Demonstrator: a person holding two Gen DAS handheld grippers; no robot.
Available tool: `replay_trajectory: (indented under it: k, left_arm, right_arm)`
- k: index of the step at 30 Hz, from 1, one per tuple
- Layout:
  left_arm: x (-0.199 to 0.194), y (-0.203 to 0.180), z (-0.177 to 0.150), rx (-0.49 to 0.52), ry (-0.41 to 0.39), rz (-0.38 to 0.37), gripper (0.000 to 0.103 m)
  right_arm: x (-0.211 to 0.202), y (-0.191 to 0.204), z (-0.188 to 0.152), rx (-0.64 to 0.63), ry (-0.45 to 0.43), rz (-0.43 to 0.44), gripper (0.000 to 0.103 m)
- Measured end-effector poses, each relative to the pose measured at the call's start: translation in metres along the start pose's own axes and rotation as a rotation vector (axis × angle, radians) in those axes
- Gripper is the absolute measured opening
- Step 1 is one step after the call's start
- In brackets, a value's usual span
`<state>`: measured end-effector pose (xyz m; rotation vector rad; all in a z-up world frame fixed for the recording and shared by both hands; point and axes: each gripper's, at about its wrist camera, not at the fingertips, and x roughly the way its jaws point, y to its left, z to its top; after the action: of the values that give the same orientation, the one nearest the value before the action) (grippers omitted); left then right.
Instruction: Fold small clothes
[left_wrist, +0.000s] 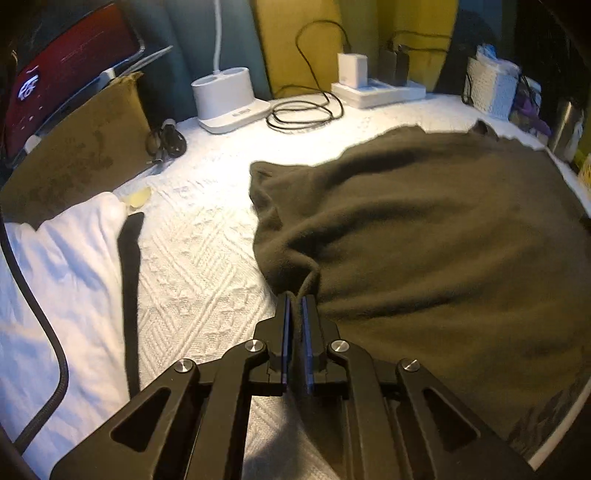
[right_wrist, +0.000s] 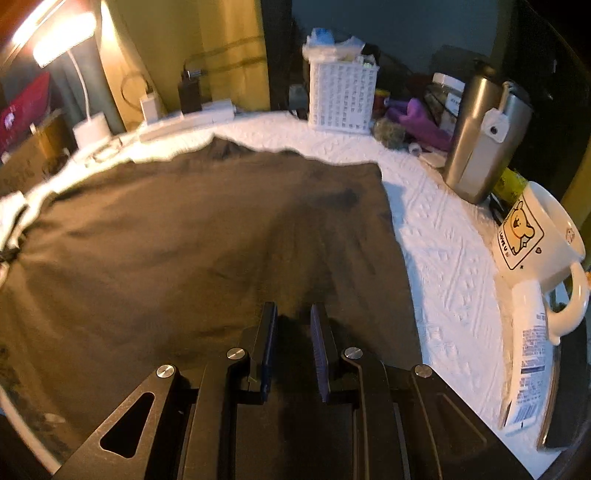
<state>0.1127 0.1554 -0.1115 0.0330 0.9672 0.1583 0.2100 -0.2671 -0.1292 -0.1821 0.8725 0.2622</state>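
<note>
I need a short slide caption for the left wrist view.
Left gripper shut on the edge of a dark garment lying on a white quilt.

White basket (right_wrist: 341, 98), steel tumbler (right_wrist: 480, 140), bear mug (right_wrist: 535, 236), possibly charger dock (left_wrist: 225, 99).

Dark garment (left_wrist: 424, 229) cut off at frame's right/bottom edges, its pinched edge hidden btwn left gripper (left_wrist: 296, 299) pads.

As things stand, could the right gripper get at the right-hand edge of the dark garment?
Probably yes. The right gripper is open, low over the dark garment, and bare white bedspread lies beside that edge. The mug and steel tumbler stand farther right, apart from it.
</note>
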Motion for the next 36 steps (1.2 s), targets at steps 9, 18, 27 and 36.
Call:
replay_trajectory:
  k: [9, 18, 27, 36]
  left_arm:
    - [-0.028, -0.034, 0.022, -0.023, -0.105, -0.156, 0.036]
    - [-0.011, -0.103, 0.037, 0.041, -0.064, -0.311, 0.036]
    - [0.017, -0.121, 0.034, 0.041, 0.035, -0.32, 0.036]
    - [0.001, -0.131, 0.032, 0.071, -0.013, -0.327, 0.036]
  right_arm:
    - [0.003, -0.026, -0.003, 0.085, 0.008, -0.024, 0.07]
    - [0.003, -0.027, -0.005, 0.083, -0.005, -0.015, 0.07]
    - [0.004, -0.03, -0.005, 0.085, -0.009, 0.004, 0.071]
    - [-0.005, -0.03, -0.007, 0.086, -0.015, -0.01, 0.071]
